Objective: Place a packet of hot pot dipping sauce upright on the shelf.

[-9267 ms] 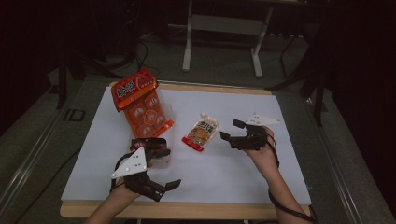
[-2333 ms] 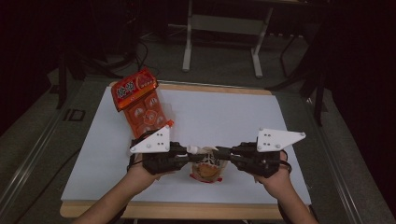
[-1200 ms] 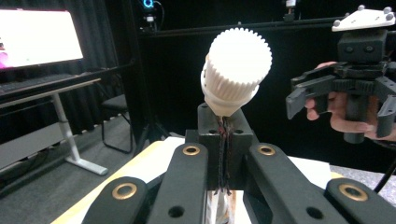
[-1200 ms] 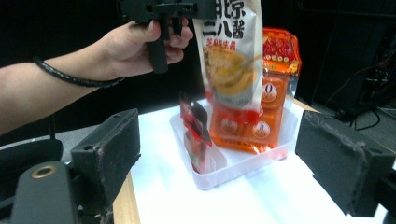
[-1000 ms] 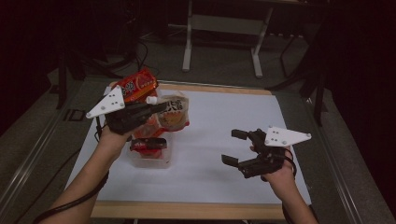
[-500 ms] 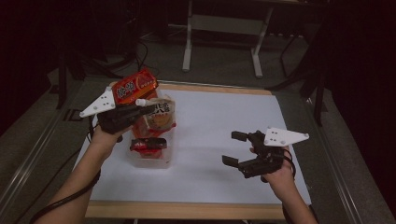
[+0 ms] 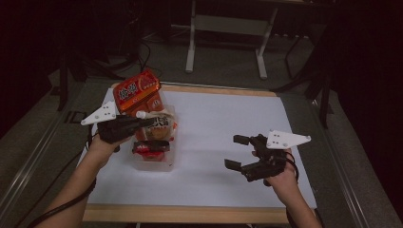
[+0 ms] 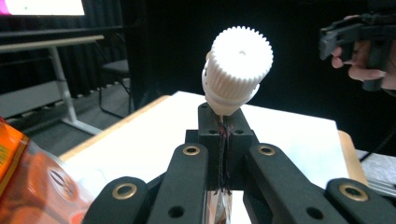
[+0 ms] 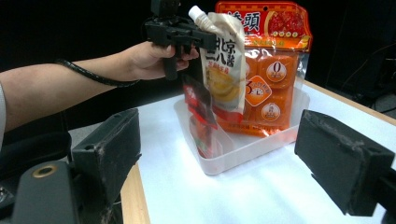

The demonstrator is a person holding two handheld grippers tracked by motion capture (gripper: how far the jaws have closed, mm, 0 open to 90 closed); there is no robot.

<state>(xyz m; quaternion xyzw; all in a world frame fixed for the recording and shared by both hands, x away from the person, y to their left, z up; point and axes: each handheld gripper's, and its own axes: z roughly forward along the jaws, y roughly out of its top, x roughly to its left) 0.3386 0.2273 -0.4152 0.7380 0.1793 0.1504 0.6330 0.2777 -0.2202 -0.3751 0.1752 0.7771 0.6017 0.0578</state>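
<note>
Forearms enter the high view from the bottom edge, the left one angled up toward the far left part of the white table, the right one short and nearly straight. The left gripper lies roughly level, its jaws clenched on the neck of a spouted sauce pouch that hangs from their tips over a clear plastic tray. Just beyond the jaws stands an orange snack bag, and directly below them in the tray sits a small red packet. The right gripper rests well apart to the right, released, jaws spread and holding nothing, pointing back toward the tray. In the left gripper view the two black jaws meet flat against each other on the pouch's top seam, and the white ribbed cap stands just past their tips; an orange edge of the bag shows low at the left, and the other hand with its gripper is far off at the upper right. In the right gripper view the wide-set jaws frame the tray ahead of them; the pouch hangs upright from the left gripper above the tray's near half, in front of the snack bag, with the red packet leaning just beneath it.
</note>
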